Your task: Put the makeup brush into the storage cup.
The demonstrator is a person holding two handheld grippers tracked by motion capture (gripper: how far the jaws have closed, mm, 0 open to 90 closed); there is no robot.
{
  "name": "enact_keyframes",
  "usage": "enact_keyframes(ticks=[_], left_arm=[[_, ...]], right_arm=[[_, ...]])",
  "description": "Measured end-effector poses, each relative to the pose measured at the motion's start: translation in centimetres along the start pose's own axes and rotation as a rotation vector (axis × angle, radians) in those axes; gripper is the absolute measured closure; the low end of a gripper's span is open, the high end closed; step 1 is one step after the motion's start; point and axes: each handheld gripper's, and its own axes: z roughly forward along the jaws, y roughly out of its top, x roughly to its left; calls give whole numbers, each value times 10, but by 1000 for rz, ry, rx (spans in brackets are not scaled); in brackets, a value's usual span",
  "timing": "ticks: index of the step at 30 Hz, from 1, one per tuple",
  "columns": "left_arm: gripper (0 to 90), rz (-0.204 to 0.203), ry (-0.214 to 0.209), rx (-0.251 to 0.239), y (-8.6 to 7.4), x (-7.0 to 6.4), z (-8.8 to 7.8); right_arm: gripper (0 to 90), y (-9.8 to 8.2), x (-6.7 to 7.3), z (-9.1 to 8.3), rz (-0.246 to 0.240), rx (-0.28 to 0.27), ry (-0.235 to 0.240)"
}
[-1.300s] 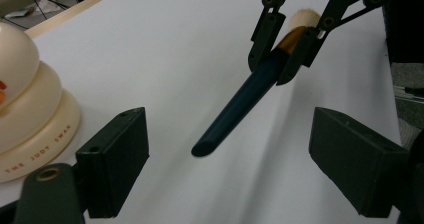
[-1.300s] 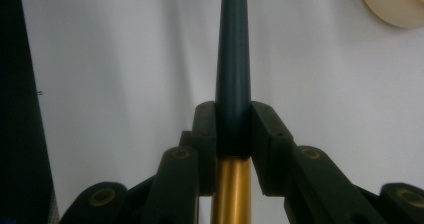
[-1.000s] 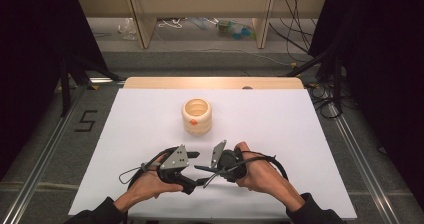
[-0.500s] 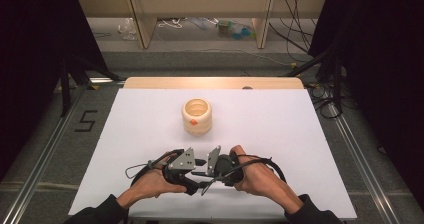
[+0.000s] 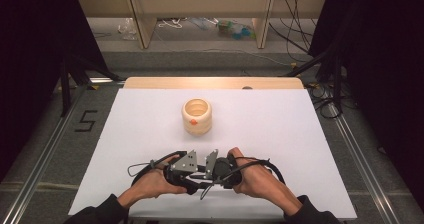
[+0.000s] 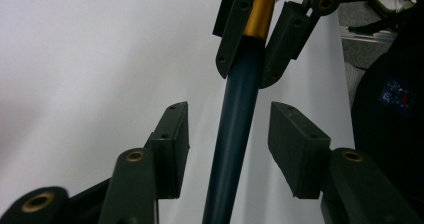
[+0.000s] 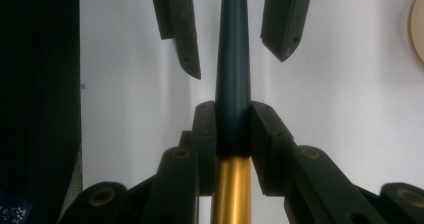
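Near the front edge of the tabletop (image 5: pixel 280 129), our right tongs (image 7: pixel 232 126) pinch the dark blue brush handle (image 6: pixel 235 134) by its gold band, while our left tongs (image 6: pixel 227 136), just now closing, straddle it untouched, so we judge a two-handed hold imminent.

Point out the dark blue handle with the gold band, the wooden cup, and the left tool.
dark blue handle (image 7: pixel 234 59), right gripper view, on the blue shaft above the gold band.
wooden cup (image 5: pixel 196 118), high view, on its outer wall.
left tool (image 6: pixel 227 134), left gripper view, midway between its fingertips.
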Motion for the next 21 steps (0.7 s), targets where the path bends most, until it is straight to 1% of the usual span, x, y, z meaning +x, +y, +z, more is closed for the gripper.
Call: enact_keyframes(ticks=[1, 2, 3, 4, 5, 6, 7, 8, 9, 10, 11, 12, 13, 14, 15, 16, 17, 18, 19, 20, 21], left_arm=[[524, 2, -2, 1, 0, 0, 0], [532, -1, -8, -2, 0, -1, 0], [555, 2, -10, -3, 0, -1, 0], [555, 7, -13, -1, 1, -1, 0], [567, 12, -8, 1, 1, -2, -1], [585, 17, -9, 1, 1, -2, -1], [590, 17, -19, 0, 1, -2, -1], [596, 28, -18, 3, 1, -3, -1], [596, 33, -21, 5, 1, -3, 0], [621, 41, -23, 13, 1, -2, 0], [628, 38, -29, 8, 1, -3, 0], [628, 43, -27, 8, 1, -3, 0], [636, 36, -24, 2, 0, -4, 1], [638, 35, -26, 3, 0, -4, 1], [642, 35, -26, 3, 0, -4, 1], [642, 33, -28, 3, 0, -4, 1], [657, 36, -30, 3, 0, -4, 1], [657, 38, -36, 4, 0, -4, 1], [664, 56, -34, 17, 1, -3, 0], [673, 53, -32, 14, 1, -3, 0], [684, 47, -38, 15, 1, -4, 0]], right_arm=[[743, 0, 0, 0, 2, -2, -3], [743, 0, -2, 2, -40, -9, -11], [743, 1, 1, 2, -25, -3, -6], [743, 1, 1, 2, -25, -3, -6], [743, 1, 0, 2, -34, -2, 0], [743, 1, 0, 2, -55, 8, -10], [743, 1, -1, 2, -63, 8, -11], [743, 2, 2, 2, -38, 5, -4], [743, 2, 2, 2, -38, 5, -4], [743, 2, 3, 2, -27, 5, 3], [743, 2, 2, 2, -49, -3, 3], [743, 2, 2, 2, -49, -3, 3], [743, 2, 1, 3, -64, -6, -4], [743, 2, 1, 3, -67, -5, -11], [743, 2, 1, 2, -87, 10, -12], [743, 2, 1, 2, -87, 10, -12], [743, 3, 1, 2, -109, 5, -14], [743, 3, 1, 2, -109, 5, -14], [743, 3, 1, 2, -118, 10, -13], [743, 3, 3, 2, -98, 20, -8], [743, 4, 3, 2, -96, 13, -7]])
